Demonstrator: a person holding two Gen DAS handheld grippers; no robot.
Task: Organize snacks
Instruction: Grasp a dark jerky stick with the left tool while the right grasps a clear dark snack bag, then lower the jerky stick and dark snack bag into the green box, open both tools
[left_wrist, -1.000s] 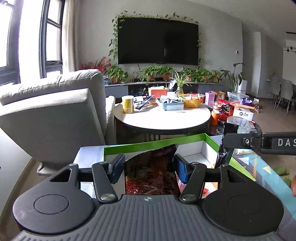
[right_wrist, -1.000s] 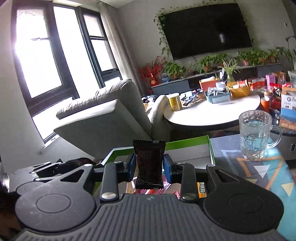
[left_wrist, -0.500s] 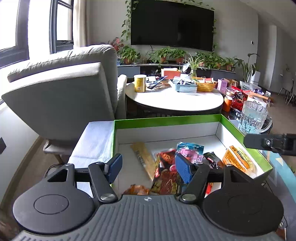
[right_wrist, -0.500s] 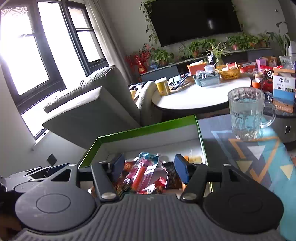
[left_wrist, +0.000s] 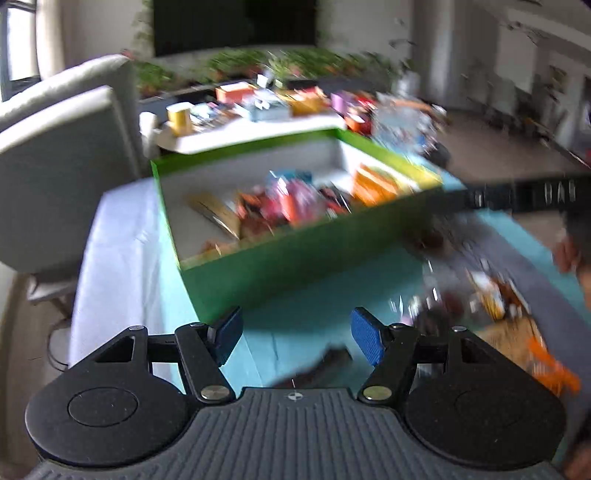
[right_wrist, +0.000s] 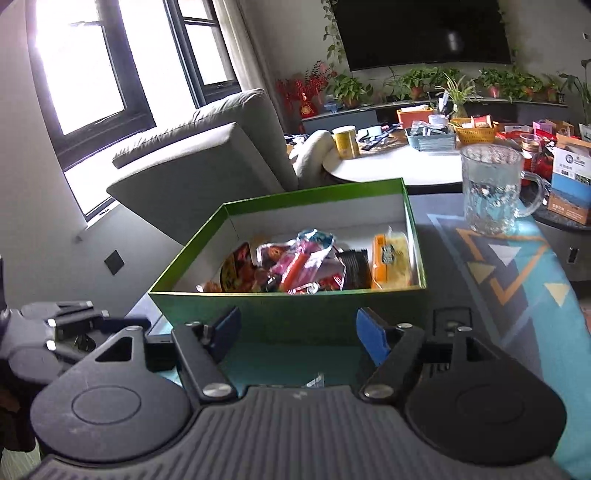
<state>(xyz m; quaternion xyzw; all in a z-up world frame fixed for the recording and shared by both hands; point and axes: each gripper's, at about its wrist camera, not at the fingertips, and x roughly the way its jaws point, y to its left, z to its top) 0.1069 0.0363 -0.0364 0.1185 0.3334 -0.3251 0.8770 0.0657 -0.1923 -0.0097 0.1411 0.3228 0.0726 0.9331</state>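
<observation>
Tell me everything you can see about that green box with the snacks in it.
The green box is a shallow, rectangular, lidless carton, apparently cardboard, green outside and along its rim, white inside. It sits flat on a teal patterned tablecloth, in front of a grey armchair. Inside lies a loose heap of wrapped snacks, with an orange-yellow packet against the right wall. A glass mug stands apart to its right. Neither gripper touches it.
</observation>
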